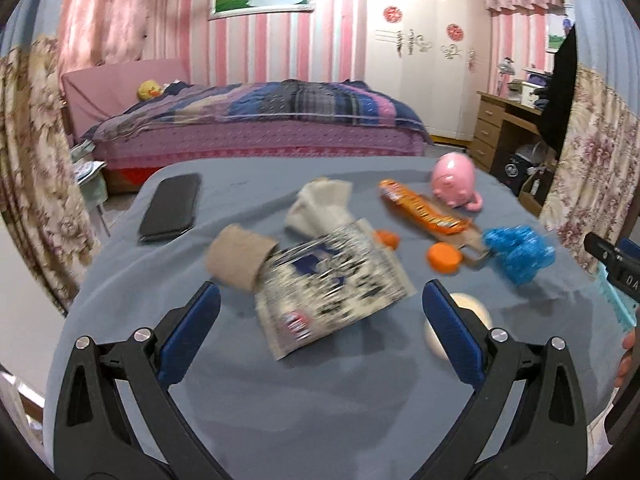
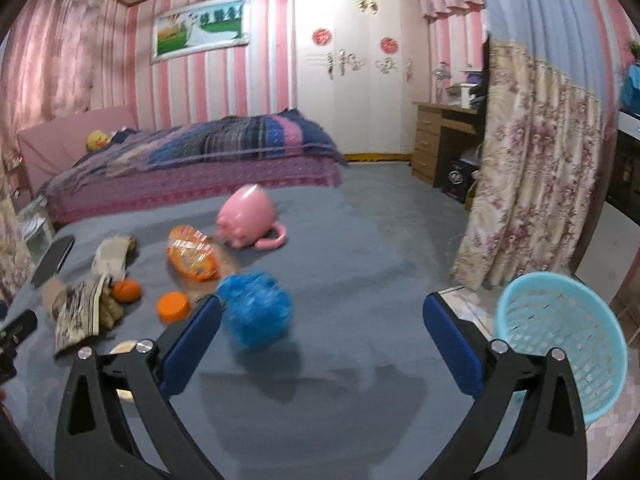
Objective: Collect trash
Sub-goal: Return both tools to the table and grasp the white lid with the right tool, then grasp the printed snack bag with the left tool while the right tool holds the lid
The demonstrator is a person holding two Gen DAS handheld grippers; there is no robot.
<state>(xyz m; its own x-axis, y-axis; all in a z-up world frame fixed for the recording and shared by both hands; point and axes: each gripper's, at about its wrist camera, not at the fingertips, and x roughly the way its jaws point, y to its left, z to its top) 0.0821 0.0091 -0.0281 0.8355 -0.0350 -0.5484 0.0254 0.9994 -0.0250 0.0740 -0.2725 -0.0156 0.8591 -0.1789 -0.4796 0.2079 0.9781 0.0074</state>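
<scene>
Table draped in blue-grey cloth (image 1: 320, 400), holding: a crinkled black-and-white printed wrapper (image 1: 332, 284) lying against a brown cardboard tube (image 1: 240, 258), crumpled beige paper (image 1: 320, 208), a glossy orange snack packet (image 1: 424, 210), two orange plastic caps (image 1: 443, 257), a blue crumpled plastic ball (image 2: 256, 310), all motion-blurred. Left gripper (image 1: 320, 312) released, its blue pads either side of the wrapper; right gripper (image 2: 320, 332) released, the blue ball just beside its left pad. Light-blue perforated plastic basket (image 2: 560, 332) on the floor past the table's right edge, partly hidden by the right gripper; bare cloth lies ahead of that gripper.
</scene>
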